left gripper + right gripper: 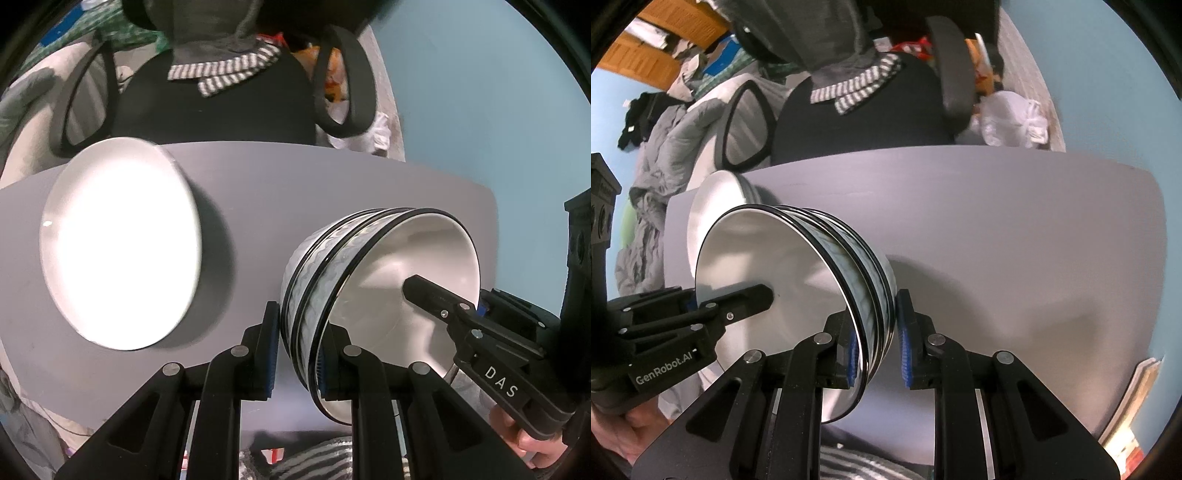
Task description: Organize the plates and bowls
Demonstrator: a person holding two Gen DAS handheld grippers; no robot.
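Both grippers are clamped on a stack of bowls [369, 288].
Opposite rims are pinched by the left gripper [297, 354] and right gripper [877, 350], above the grey table [295, 192], beside a white plate [122, 243].

Grey surface [332, 192], matte, plain, with a rounded far edge. One white plate [122, 243] lies directly on it, toward the far edge, nearest the black chair [221, 107] drawn up behind. Plate casts a dark shadow on the grey beside it. The rest of the surface past the plate, away from the chair, shows bare grey.
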